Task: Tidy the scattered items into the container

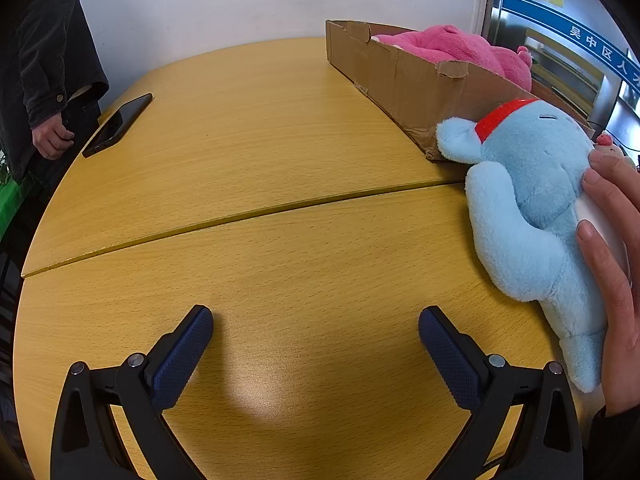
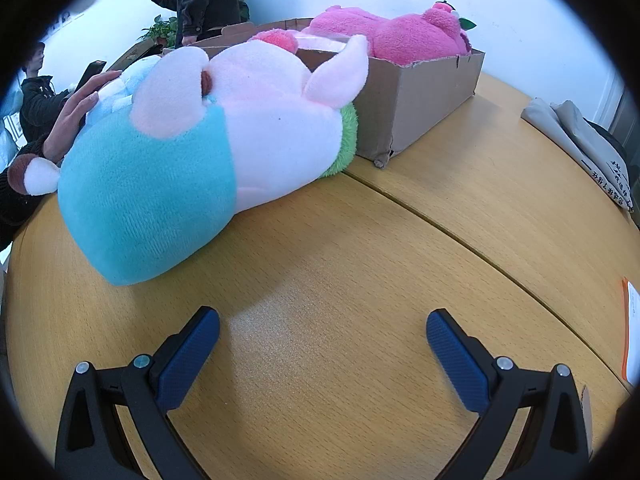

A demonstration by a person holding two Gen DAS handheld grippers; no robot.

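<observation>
A cardboard box [image 1: 404, 80] stands at the far right of the table and holds a pink plush [image 1: 452, 46]; both show in the right wrist view, box [image 2: 420, 96] and pink plush [image 2: 392, 34]. A light blue plush with a red collar [image 1: 528, 208] lies on the table by the box, with a bare hand [image 1: 612, 256] resting on it. A pink and teal plush pig [image 2: 208, 148] lies on the table in front of the box. My left gripper [image 1: 316, 328] is open and empty over bare table. My right gripper [image 2: 322, 332] is open and empty, just short of the pig.
A black phone [image 1: 118, 124] lies at the table's far left edge. A person in dark clothes [image 1: 44, 64] stands beside it. A grey bag [image 2: 588, 148] lies at the table's right side, and an orange-edged paper [image 2: 632, 332] lies at the right edge. A seam [image 1: 248, 216] crosses the wooden table.
</observation>
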